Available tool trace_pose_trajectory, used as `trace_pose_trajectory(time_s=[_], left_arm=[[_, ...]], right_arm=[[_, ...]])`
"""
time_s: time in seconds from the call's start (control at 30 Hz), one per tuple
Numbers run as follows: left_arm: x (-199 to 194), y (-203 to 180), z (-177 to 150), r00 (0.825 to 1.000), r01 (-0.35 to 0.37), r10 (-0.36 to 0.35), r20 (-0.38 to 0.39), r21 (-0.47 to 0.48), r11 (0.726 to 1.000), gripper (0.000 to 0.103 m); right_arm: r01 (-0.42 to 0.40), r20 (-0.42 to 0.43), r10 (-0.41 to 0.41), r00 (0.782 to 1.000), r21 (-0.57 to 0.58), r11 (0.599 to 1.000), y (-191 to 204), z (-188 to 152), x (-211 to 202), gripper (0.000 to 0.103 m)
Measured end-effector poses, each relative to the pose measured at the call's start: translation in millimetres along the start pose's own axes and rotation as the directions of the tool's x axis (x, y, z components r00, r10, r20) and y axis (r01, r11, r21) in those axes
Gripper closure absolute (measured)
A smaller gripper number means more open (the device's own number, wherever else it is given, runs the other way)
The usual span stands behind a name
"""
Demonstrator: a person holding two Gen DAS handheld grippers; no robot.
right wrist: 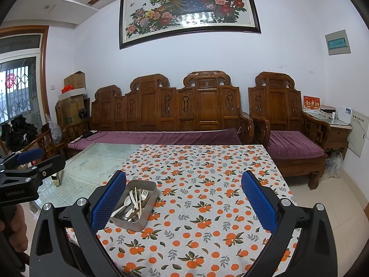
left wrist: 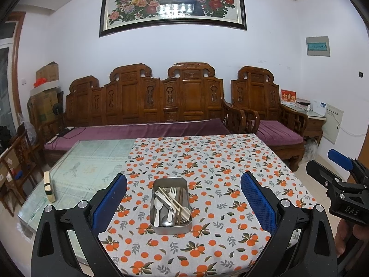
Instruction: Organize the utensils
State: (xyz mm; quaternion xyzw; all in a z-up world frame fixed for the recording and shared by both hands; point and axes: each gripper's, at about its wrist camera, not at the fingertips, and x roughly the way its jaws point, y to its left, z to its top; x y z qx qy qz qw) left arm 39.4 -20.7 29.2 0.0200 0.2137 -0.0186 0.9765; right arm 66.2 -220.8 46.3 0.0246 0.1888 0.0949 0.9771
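On the orange-printed tablecloth [left wrist: 207, 161] the metal tray [left wrist: 171, 227] holds all visible utensils [left wrist: 170, 204] in a mixed heap, which fits either gathered or still unsorted, while the left gripper [left wrist: 183, 199] and right gripper [right wrist: 183, 199] hover wide and empty.

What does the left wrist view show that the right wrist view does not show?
Only the left wrist view shows the small tan block on the glass table edge, and the right gripper at its side. Only the right wrist view shows the window grille and the left gripper. Both show the metal tray of mixed utensils on the orange-print cloth, each gripper open.
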Motion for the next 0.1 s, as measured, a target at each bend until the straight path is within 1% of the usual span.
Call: trace_pose_trajectory(time_s=[0.1], left_arm=[[-0.5,0.8,-1.5,1.0,-0.001,0.001,0.0,-0.001,1.0,0.008]], right_arm=[[0.0,0.0,0.0,1.0,0.0,1.0,0.5,0.5,0.2,0.002]])
